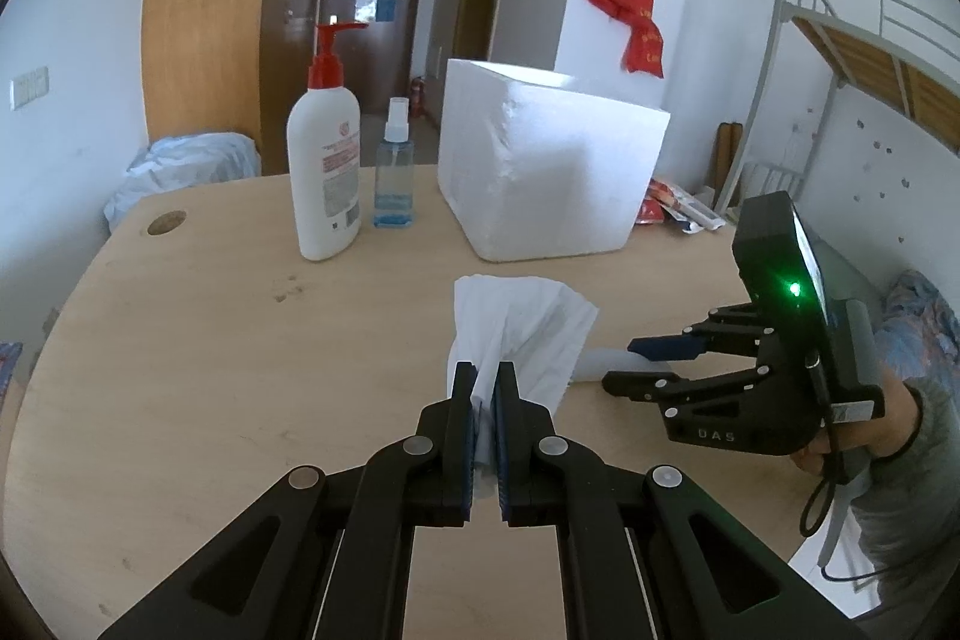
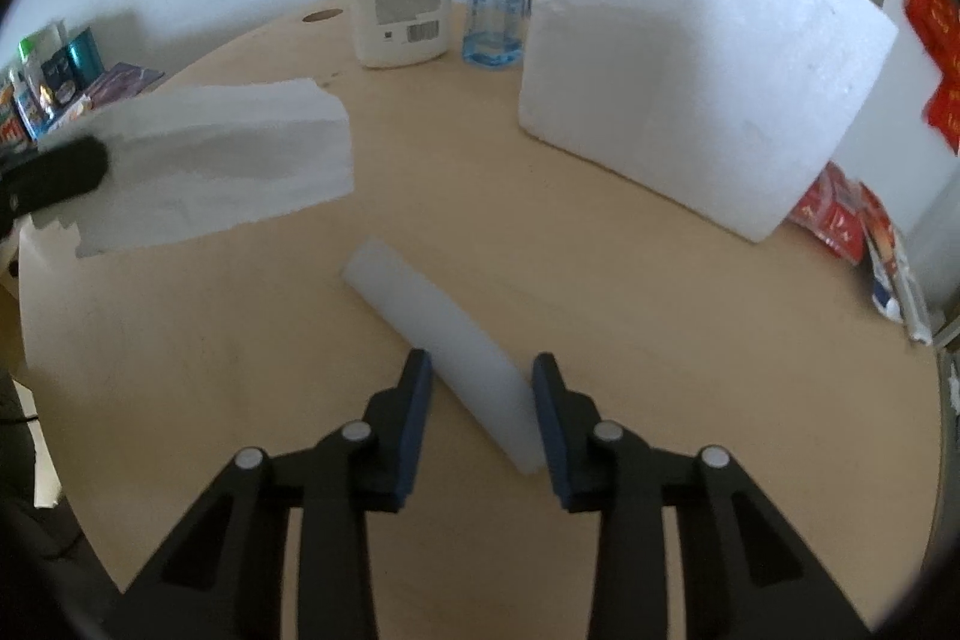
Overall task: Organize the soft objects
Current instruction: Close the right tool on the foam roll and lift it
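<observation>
My left gripper (image 1: 485,377) is shut on a white paper tissue (image 1: 522,328) and holds it above the wooden table (image 1: 240,370). The tissue also shows in the right wrist view (image 2: 228,166), held at the left. My right gripper (image 2: 483,370) is open, its fingers on either side of a white foam strip (image 2: 444,334) that lies flat on the table. In the left wrist view the right gripper (image 1: 630,361) sits at the right with the strip (image 1: 606,361) between its fingers.
A large white foam block (image 1: 552,160) stands at the back of the table. A white lotion pump bottle (image 1: 324,160) and a small blue spray bottle (image 1: 394,172) stand left of it. Red packets (image 2: 840,214) lie at the table's right edge.
</observation>
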A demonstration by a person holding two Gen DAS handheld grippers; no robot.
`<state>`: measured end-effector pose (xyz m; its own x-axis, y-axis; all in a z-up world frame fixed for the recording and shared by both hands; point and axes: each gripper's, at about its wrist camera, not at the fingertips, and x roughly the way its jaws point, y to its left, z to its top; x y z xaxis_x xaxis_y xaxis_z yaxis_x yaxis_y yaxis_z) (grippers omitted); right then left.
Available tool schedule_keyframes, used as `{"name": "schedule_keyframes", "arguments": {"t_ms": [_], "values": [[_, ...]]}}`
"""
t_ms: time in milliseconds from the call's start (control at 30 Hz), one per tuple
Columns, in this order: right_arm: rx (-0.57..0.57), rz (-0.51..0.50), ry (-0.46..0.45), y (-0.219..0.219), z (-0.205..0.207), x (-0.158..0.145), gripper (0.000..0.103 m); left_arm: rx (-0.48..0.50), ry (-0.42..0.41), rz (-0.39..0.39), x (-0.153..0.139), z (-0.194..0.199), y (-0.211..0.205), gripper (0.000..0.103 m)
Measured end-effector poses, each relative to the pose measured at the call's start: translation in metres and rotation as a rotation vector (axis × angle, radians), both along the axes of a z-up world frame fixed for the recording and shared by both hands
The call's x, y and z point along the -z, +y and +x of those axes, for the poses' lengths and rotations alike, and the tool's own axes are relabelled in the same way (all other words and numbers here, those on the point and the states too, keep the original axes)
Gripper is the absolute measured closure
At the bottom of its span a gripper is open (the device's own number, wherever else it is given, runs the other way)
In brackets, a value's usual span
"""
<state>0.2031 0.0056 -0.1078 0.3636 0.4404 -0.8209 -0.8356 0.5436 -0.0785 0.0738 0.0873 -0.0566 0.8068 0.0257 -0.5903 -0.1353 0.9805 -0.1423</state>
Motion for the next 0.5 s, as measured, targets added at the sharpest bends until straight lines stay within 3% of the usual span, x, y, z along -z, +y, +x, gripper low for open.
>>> {"name": "schedule_keyframes", "arguments": {"t_ms": [67,233,333,367,400,500], "values": [[0.005,0.009,0.045,-0.001,0.007,0.0,0.064,0.001,-0.002,-0.004,-0.001,-0.001,0.0,0.097],[0.005,0.01,0.044,-0.002,0.008,-0.001,0.065,-0.004,-0.016,0.001,-0.004,-0.006,-0.002,0.097],[0.008,-0.003,0.01,-0.001,0.001,-0.002,0.078,-0.012,-0.023,-0.001,-0.005,-0.007,-0.001,0.097],[0.011,0.012,0.015,-0.001,0.0,-0.003,0.091,-0.012,-0.025,-0.001,-0.006,-0.008,-0.002,0.097],[0.01,0.018,0.05,-0.002,0.0,-0.002,0.091,-0.013,-0.026,0.0,-0.007,-0.008,-0.001,0.097],[0.021,0.058,0.038,-0.009,-0.005,-0.006,0.091,-0.021,-0.038,-0.001,-0.01,-0.01,-0.001,0.097]]}}
